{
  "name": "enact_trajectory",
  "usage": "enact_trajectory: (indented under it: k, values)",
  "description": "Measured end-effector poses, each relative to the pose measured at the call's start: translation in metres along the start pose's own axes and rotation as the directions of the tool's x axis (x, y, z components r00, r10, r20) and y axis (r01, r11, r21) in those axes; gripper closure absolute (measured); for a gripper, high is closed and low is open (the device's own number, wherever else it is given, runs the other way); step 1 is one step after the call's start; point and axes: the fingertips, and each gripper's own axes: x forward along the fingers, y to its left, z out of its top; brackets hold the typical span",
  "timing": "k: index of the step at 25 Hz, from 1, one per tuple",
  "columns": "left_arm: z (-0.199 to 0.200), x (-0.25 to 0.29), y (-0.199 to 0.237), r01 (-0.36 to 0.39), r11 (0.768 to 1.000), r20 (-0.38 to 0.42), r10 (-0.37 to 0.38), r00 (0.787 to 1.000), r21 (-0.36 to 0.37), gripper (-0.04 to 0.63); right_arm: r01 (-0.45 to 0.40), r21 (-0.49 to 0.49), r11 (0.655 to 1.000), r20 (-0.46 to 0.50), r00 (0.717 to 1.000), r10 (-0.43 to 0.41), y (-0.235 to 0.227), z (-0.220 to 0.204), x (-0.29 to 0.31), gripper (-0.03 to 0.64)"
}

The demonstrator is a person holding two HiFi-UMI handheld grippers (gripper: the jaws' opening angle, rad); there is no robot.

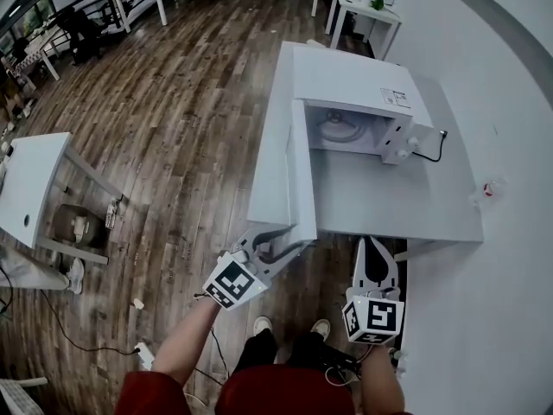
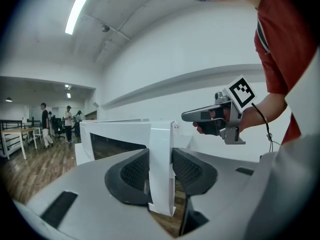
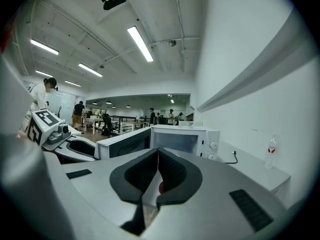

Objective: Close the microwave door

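Observation:
The white microwave (image 1: pixel 354 89) stands on a white table (image 1: pixel 389 206), its cavity showing. Its door (image 1: pixel 298 171) is swung wide open and reaches toward me along the table's left side. My left gripper (image 1: pixel 275 242) is at the door's free end. In the left gripper view the door's white edge (image 2: pixel 161 149) stands upright between both dark pads, which press on it, so the left gripper (image 2: pixel 161 169) is shut on the door. My right gripper (image 1: pixel 372 247) hovers at the table's front edge, right of the door. Its jaws (image 3: pixel 158 156) are shut and hold nothing.
A small clear bottle with a red label (image 1: pixel 490 188) stands at the table's right edge, and a black cable (image 1: pixel 432 150) runs from the microwave's right side. The white wall is on the right. Wooden floor, a white desk (image 1: pixel 34 180) and people lie to the left and beyond.

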Motion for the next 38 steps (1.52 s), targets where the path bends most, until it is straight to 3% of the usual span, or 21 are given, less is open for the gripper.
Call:
enact_trajectory:
  k: [7,13,24,30,38]
  values:
    - [0.010,0.042,-0.019,-0.081,0.997,-0.005,0.081,0.997,-0.019,0.436,-0.014,0.010,1.000,0.022,1.000,0.014,-0.052,-0.004,-0.004,0.589]
    - [0.020,0.086,-0.032,-0.211,0.977,-0.014,0.211,0.977,-0.038,0.436,-0.034,0.061,0.998,0.015,0.999,0.033,-0.112,-0.016,-0.003,0.589]
    - [0.029,0.149,-0.034,-0.405,0.912,-0.014,0.405,0.914,-0.070,0.437,-0.108,0.055,0.993,0.040,0.994,0.106,-0.192,-0.019,0.004,0.589]
    - [0.031,0.181,-0.030,-0.504,0.860,-0.025,0.504,0.864,-0.079,0.437,-0.145,0.051,0.988,0.050,0.989,0.142,-0.224,-0.024,0.009,0.589]
    - [0.038,0.212,-0.028,-0.577,0.812,-0.023,0.577,0.816,-0.090,0.439,-0.131,0.051,0.990,0.062,0.990,0.128,-0.251,-0.024,0.014,0.589]
